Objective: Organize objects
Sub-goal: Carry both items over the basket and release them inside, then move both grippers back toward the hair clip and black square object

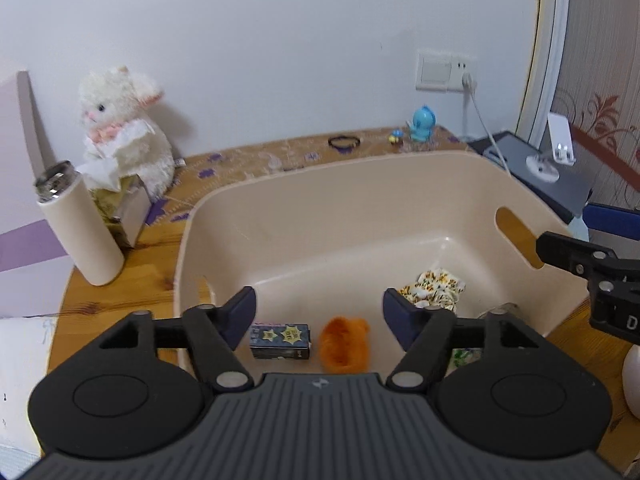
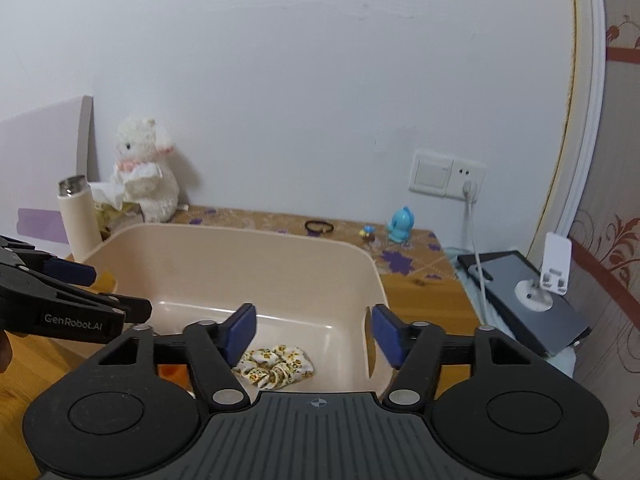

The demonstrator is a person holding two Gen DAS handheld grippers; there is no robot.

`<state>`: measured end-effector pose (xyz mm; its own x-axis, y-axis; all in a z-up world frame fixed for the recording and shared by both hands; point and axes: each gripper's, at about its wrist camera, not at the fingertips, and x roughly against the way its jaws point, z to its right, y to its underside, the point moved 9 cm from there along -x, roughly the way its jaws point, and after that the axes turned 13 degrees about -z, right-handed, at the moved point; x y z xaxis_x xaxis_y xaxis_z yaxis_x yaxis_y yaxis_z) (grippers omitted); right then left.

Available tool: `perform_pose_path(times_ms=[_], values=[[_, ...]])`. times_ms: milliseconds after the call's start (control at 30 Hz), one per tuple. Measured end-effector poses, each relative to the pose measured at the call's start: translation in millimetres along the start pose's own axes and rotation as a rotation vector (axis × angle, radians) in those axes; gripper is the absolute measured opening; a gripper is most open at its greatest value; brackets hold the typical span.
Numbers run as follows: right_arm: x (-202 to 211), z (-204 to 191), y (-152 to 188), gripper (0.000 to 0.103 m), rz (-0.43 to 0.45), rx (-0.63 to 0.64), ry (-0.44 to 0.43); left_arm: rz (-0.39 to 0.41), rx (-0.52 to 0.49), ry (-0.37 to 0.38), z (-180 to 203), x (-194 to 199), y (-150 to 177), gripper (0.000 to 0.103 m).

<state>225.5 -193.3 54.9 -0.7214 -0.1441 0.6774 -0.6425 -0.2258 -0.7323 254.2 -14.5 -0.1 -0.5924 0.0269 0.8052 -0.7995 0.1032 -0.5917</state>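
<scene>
A beige plastic basin (image 1: 360,184) stands on the wooden table. Inside it lie a small dark box with yellow stars (image 1: 280,340), an orange fluffy item (image 1: 345,344) and a floral scrunchie (image 1: 436,288). My left gripper (image 1: 319,306) hovers open over the basin's near side, above the box and the orange item, with nothing between its pads. My right gripper (image 2: 314,322) is open too, above the scrunchie (image 2: 276,364) and holding nothing. In the right wrist view the left gripper (image 2: 122,293) reaches in from the left over the basin (image 2: 240,236).
At the table's back left are a white plush rabbit (image 1: 120,128), a tissue box (image 1: 128,208) and a cream thermos (image 1: 80,224). A black hair tie (image 1: 344,142), a tiny figure (image 1: 396,136) and a blue toy (image 1: 422,122) lie behind the basin. A charger cable (image 1: 484,128), tablet (image 2: 520,300) and phone stand (image 2: 554,264) sit right.
</scene>
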Motion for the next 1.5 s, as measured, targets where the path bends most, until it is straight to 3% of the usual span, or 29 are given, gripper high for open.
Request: perform_pose_path(times_ms=[367,633,1067,1500], values=[[49,-3,17,0.078,0.034,0.014,-0.001,0.064,-0.015,-0.003,-6,61,26,0.076],[64,-2,46,0.079,0.006,0.029,0.0,0.051,-0.009,-0.001,-11,77,61,0.079],[41,4,101,0.079,-0.118,0.033,0.0,-0.074,-0.01,-0.009,-23,45,123,0.079],[-4,4,142,0.079,-0.245,0.037,-0.001,-0.172,0.017,0.019,-34,-1,153,0.079]])
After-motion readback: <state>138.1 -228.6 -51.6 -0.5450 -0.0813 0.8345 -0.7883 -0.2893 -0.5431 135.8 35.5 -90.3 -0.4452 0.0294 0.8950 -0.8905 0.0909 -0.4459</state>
